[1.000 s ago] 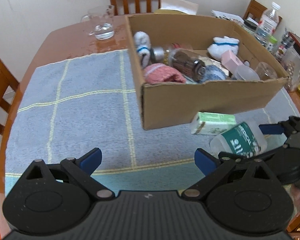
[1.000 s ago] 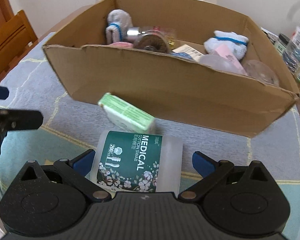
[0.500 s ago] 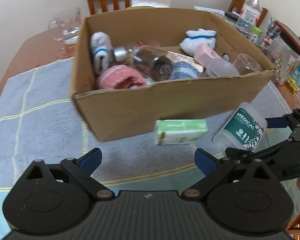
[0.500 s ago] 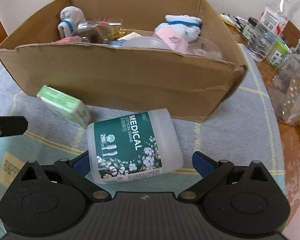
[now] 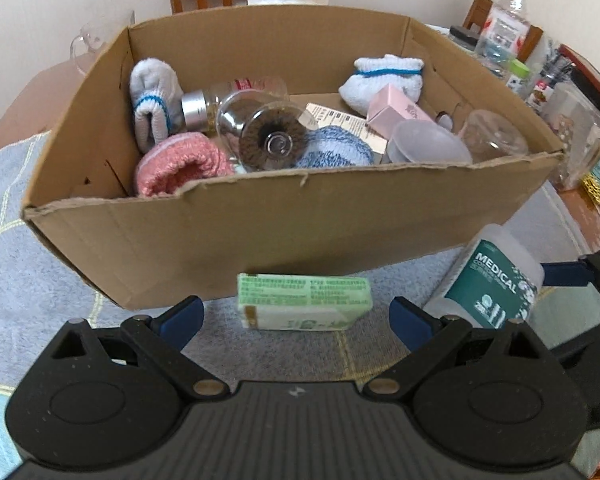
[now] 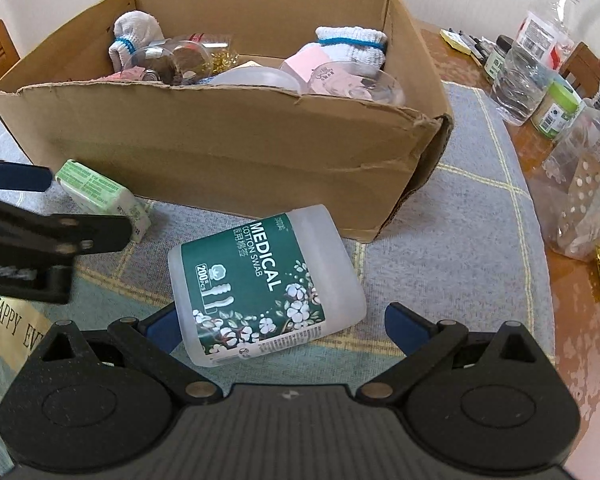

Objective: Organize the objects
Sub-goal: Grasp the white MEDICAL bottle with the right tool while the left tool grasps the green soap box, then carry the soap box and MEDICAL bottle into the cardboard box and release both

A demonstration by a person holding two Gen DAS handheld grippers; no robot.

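Cotton swab tub (image 6: 266,286), lying on its side on the grey cloth (image 6: 452,248), sits between our right gripper (image 6: 278,322) fingers, which are spread wide and grip nothing; its lower left end reaches our left-hand fingertip (image 6: 160,326), though we cannot tell whether they touch, while open cloth shows between its cap end and our right-hand fingertip (image 6: 404,328). Ahead of the tub stands the cardboard box (image 6: 220,148), its torn front edge facing us and its right corner bulging just beyond the tub's cap.

Our left gripper (image 5: 296,316) is also wide open and empty. Between its fingertips, a little ahead, lies the green packet (image 5: 304,300), flat on the cloth and close under the box's front wall (image 5: 260,232). Bare cloth separates the packet from each of our fingers (image 5: 180,318). Beside the right-hand finger, the tub (image 5: 488,284) leans, with the right gripper's blue tip beyond it.

Inside the box we see rolled socks (image 5: 154,104), a glass jar (image 5: 264,136) and a pink carton (image 5: 396,110) crowded together. Bottles (image 6: 528,76) stand along the table (image 6: 580,300) edge to the right, well clear of our fingers.
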